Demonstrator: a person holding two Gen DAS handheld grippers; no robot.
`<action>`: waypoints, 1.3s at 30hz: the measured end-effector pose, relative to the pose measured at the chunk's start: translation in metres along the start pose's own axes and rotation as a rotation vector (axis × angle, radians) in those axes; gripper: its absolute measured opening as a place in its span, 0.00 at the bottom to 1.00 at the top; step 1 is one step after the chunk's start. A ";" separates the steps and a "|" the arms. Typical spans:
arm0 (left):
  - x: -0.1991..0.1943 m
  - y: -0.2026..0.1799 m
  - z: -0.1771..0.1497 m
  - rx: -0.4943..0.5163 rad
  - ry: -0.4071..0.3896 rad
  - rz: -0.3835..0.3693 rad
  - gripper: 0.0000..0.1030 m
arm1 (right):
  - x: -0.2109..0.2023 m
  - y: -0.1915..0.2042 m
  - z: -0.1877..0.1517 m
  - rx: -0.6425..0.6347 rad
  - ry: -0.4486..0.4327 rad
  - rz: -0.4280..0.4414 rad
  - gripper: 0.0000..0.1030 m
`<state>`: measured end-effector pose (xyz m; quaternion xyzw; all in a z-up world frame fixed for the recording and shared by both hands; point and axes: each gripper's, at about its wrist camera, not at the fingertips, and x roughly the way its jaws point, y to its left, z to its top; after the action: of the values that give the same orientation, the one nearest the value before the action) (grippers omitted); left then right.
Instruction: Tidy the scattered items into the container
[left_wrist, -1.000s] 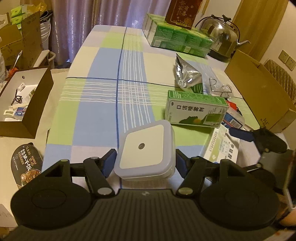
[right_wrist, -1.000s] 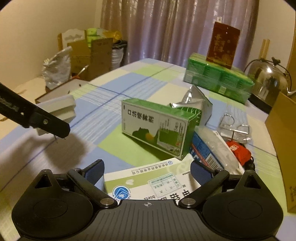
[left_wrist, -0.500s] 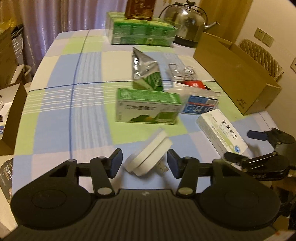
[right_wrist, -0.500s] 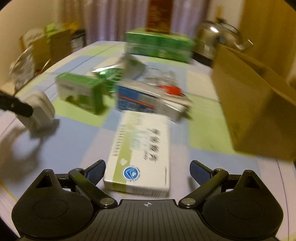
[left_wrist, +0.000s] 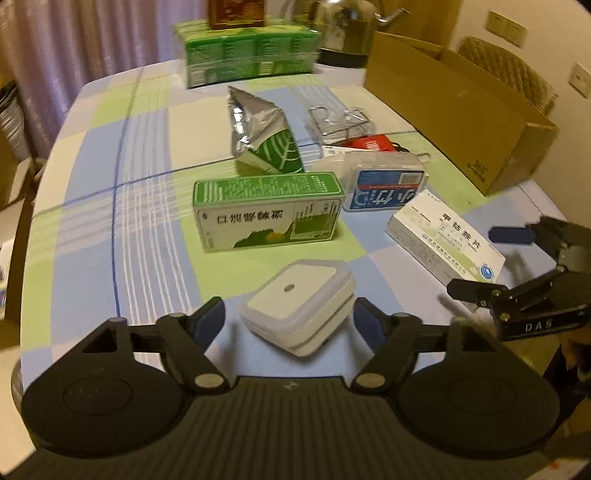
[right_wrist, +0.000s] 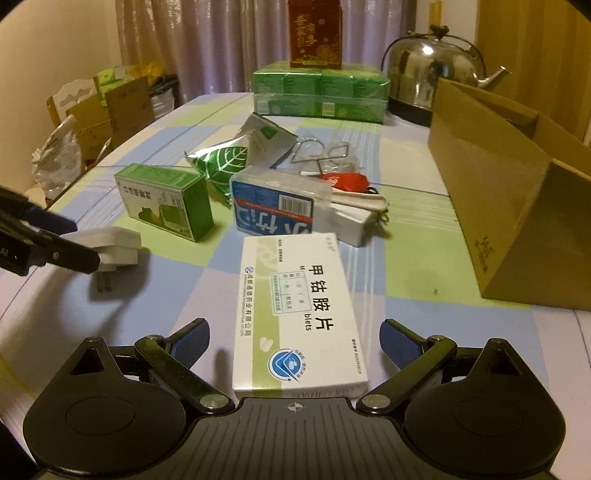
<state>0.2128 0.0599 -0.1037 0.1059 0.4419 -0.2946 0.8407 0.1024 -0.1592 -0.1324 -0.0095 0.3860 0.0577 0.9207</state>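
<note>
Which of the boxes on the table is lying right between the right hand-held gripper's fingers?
The flat white medicine box with a pale green stripe. The green box and the blue-labelled box sit farther away.

A white plug (left_wrist: 297, 304) lies on the blue, green and white checked tablecloth (left_wrist: 147, 206).

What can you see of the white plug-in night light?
The night light is a square white plastic block with rounded corners, a frosted rim and a small round sensor dot in the middle of its face. Two metal prongs stick out of its back. It sits tilted between the fingers of the left gripper, held off the checked tablecloth in front of the green box. Whether the pads press it is unclear.
</note>
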 end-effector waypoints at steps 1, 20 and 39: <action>0.003 0.003 0.003 0.016 0.009 -0.019 0.73 | 0.001 -0.001 0.000 0.002 0.000 0.002 0.93; 0.018 -0.046 0.004 -0.053 0.110 -0.115 0.72 | -0.007 -0.017 -0.003 0.020 -0.010 -0.017 0.93; 0.022 -0.093 0.006 0.149 0.033 0.088 0.60 | 0.006 -0.026 -0.003 -0.031 0.001 0.046 0.93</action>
<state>0.1717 -0.0263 -0.1098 0.1922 0.4276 -0.2878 0.8351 0.1075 -0.1841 -0.1396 -0.0151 0.3855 0.0849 0.9187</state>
